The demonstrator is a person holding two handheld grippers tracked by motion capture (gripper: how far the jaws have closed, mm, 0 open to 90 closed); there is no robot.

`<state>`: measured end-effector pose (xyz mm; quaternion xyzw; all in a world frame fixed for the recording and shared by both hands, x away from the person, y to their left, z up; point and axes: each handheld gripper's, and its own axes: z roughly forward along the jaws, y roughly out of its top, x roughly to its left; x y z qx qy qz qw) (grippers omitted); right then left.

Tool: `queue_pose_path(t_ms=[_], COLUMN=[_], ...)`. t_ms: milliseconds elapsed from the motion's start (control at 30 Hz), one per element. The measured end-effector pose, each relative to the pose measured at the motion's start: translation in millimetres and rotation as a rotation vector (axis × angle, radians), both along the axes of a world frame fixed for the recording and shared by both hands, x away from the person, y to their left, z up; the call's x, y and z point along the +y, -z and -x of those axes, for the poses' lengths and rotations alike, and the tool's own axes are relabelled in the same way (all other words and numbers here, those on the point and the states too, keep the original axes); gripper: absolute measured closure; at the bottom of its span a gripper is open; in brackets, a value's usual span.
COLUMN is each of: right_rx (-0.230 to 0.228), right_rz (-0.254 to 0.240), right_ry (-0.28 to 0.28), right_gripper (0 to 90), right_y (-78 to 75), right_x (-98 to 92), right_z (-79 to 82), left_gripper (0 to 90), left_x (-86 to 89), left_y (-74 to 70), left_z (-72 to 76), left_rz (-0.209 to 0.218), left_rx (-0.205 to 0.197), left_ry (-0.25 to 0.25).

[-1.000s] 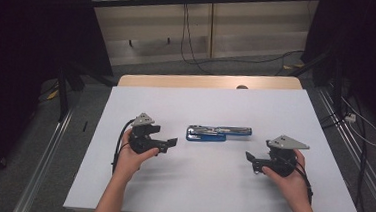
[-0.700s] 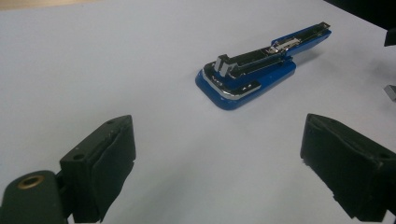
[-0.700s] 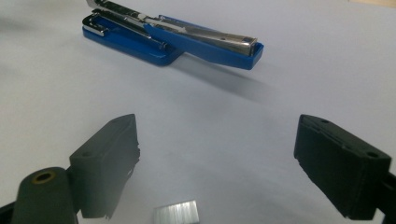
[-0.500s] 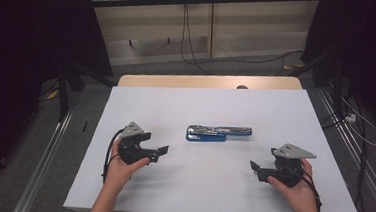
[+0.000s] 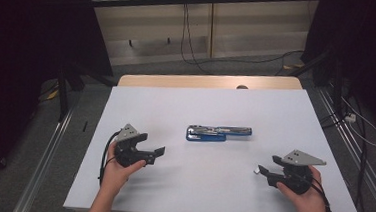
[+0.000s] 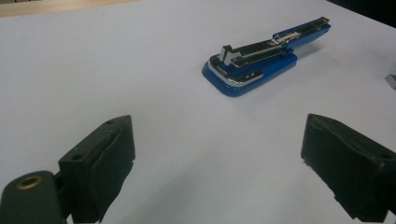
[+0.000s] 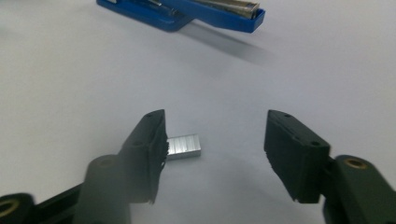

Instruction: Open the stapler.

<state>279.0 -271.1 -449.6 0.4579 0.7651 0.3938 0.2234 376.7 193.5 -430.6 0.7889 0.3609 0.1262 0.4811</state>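
The right gripper (image 7: 212,154), low in its own view, has been closing around the staple strip (image 7: 184,146), jaws still apart, pads not yet pinching; blue stapler (image 5: 218,133) mid-frame. Next: finish the pinch squarely, then lift

Left gripper (image 5: 159,151) fingers wide apart, right gripper (image 5: 260,169) fingers just closing partway

Blue stapler (image 5: 218,133) lies opened flat mid-table; silver staple strip (image 7: 184,146) lies apart, nearer the table's right edge.
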Motion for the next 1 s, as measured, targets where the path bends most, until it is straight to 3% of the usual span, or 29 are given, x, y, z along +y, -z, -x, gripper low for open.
queue_pose_path(t_ms=[267,400,500,700,833,1000], right_rx=[-0.005,0.01,0.022,0.036,0.041,0.071], right_rz=[0.017,0.001,0.001,0.051,0.042,0.045], right_ry=[0.007,-0.029,-0.059,-0.089,-0.085,-0.097], right_gripper=[61.0,69.6,71.0,75.3,78.5,75.4], right_y=[0.7,0.1,1.2,4.3,3.6,8.7], right_x=[-4.6,-4.1,-0.8,3.7,2.0,2.0], right_z=[-2.4,-1.7,-0.9,-1.2,-1.2,-2.0], left_gripper=[10.1,10.6,10.9,11.4,11.4,11.4], left_x=[-0.8,-1.0,-1.9,-2.2,-2.1,-2.6], left_y=[0.3,0.0,0.0,-0.4,-1.1,-2.4], left_z=[-0.5,-0.3,-0.1,0.0,-0.1,0.3], left_rz=[-0.005,-0.008,-0.005,-0.011,-0.009,-0.013], left_rx=[-0.006,-0.007,-0.008,-0.008,-0.012,-0.015], left_ry=[0.004,0.003,0.005,0.006,0.005,0.006])
